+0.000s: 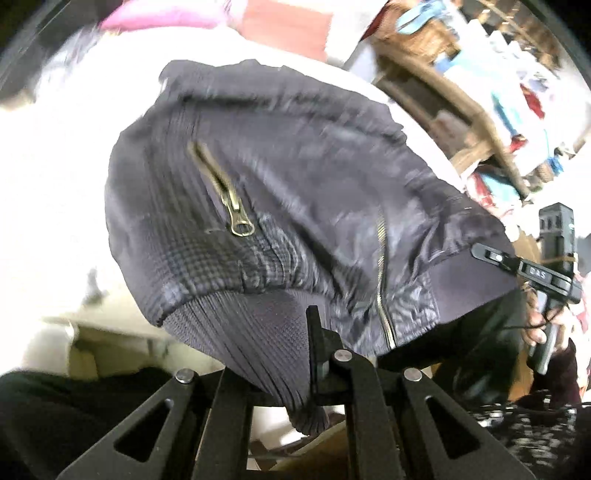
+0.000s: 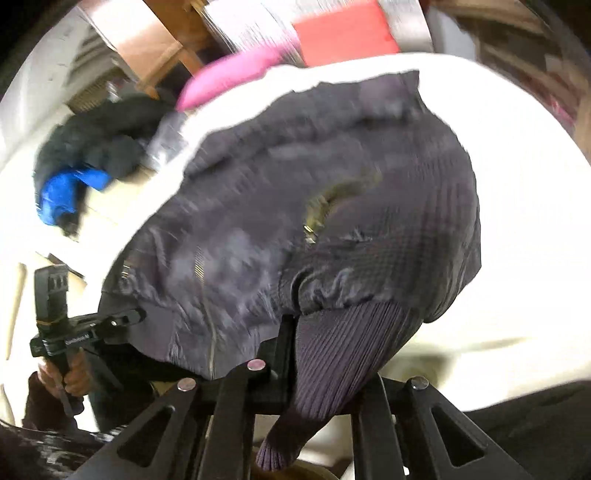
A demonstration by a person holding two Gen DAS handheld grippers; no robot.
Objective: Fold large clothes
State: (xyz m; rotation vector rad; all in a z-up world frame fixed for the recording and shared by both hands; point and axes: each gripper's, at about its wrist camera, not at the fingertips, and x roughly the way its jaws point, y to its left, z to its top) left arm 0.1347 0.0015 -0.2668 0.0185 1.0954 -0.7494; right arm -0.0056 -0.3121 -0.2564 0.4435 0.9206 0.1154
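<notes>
A dark navy bomber jacket (image 1: 288, 192) with brass zips lies spread over a white surface (image 1: 48, 177); it also fills the right wrist view (image 2: 314, 221). My left gripper (image 1: 312, 354) is shut on the jacket's ribbed hem (image 1: 266, 332) at one bottom corner. My right gripper (image 2: 295, 354) is shut on the ribbed hem (image 2: 340, 350) at the other bottom corner. Each gripper shows in the other's view, at the hem's far end: the right one (image 1: 487, 254) and the left one (image 2: 129, 317). Both views are motion-blurred.
A pink item (image 2: 229, 77) and a red box (image 2: 343, 33) lie beyond the white surface. A dark and blue garment heap (image 2: 81, 162) sits at the left. Wooden shelves with clutter (image 1: 480, 92) stand at the right in the left wrist view.
</notes>
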